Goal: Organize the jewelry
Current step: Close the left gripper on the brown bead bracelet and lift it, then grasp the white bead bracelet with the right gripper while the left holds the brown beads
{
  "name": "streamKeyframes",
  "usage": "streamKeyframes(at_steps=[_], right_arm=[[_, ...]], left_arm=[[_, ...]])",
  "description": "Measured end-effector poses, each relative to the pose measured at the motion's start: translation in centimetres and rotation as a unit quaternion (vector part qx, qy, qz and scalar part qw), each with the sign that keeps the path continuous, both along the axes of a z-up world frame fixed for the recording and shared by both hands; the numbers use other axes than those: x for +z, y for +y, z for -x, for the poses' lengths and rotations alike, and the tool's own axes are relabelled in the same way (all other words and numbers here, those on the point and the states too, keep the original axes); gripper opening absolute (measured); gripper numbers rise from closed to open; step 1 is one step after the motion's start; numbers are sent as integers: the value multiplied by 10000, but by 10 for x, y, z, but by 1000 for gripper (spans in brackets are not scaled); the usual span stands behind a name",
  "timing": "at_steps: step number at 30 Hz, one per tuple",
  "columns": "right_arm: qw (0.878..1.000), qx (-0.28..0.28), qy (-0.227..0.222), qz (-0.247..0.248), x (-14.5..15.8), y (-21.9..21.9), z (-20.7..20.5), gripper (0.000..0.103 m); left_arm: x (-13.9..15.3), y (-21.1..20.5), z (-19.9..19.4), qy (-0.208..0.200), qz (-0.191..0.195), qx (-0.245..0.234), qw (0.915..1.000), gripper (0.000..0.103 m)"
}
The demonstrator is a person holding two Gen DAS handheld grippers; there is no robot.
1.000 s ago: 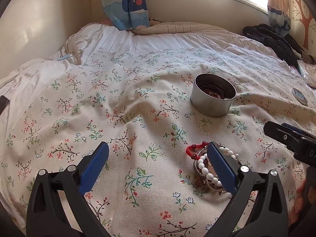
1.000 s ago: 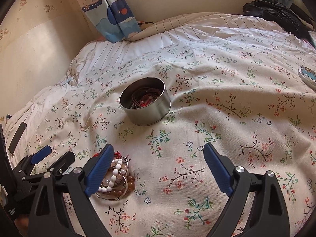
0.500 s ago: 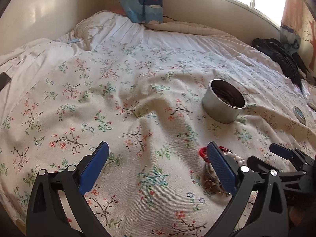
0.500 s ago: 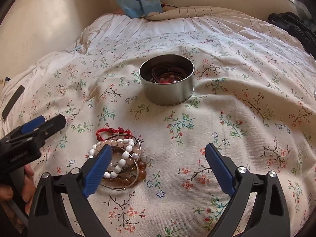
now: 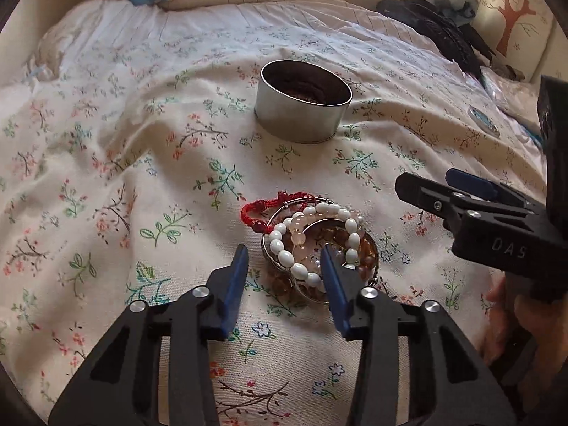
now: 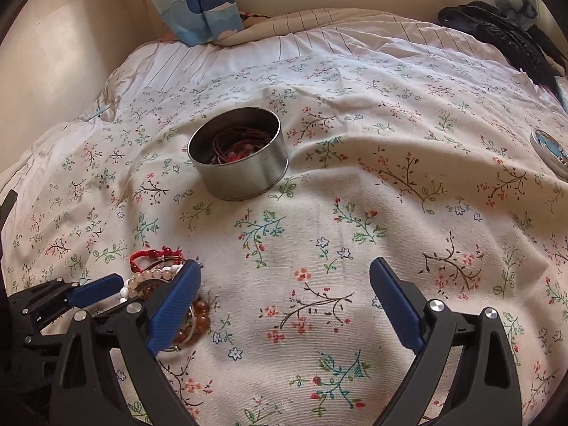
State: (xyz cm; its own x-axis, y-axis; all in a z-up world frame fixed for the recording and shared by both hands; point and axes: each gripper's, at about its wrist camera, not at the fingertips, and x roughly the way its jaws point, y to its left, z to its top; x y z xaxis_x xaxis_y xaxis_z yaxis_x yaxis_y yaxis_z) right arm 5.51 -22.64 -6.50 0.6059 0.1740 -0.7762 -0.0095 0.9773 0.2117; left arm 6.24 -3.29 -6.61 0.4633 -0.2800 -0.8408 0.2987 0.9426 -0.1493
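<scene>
Now the left gripper is closing, white bead bracelet between its jaws atop the pile; pinch only that strand. Right gripper gapes empty, tin well beyond.

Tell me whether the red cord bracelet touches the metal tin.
Apart. The left wrist view shows floral bedspread between the red cord bracelet and the metal tin.

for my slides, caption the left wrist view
Left gripper closing over the white bead bracelet atop the bracelet pile.
</scene>
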Motion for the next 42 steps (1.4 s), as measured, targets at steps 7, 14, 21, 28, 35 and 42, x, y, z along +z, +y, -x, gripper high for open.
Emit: streamKeyframes(at_steps=[7, 14, 21, 28, 35, 42], right_arm=[[9998, -38, -21, -187, 1, -4, 1, 93], [9996, -35, -7, -280, 0, -5, -1, 93], [9991, -133, 33, -390, -2, -11, -1, 93], [9985, 273, 124, -452, -5, 3, -2, 93], [9903, 1340, 24, -357, -2, 50, 2, 93], [9817, 1259, 542, -1323, -22, 41, -16, 65]], left_arm=[[15, -1, 9, -620, -75, 106, 9980, 33], [2, -31, 2, -584, -600, -371, 9958, 16], [21, -10, 4, -721, 262, -235, 9968, 7], [41, 51, 1, -842, 1778, 616, 9785, 7], [32, 74, -10, -706, 1638, 1258, 9759, 7], [30, 68, -11, -696, 1461, 1169, 9799, 7]])
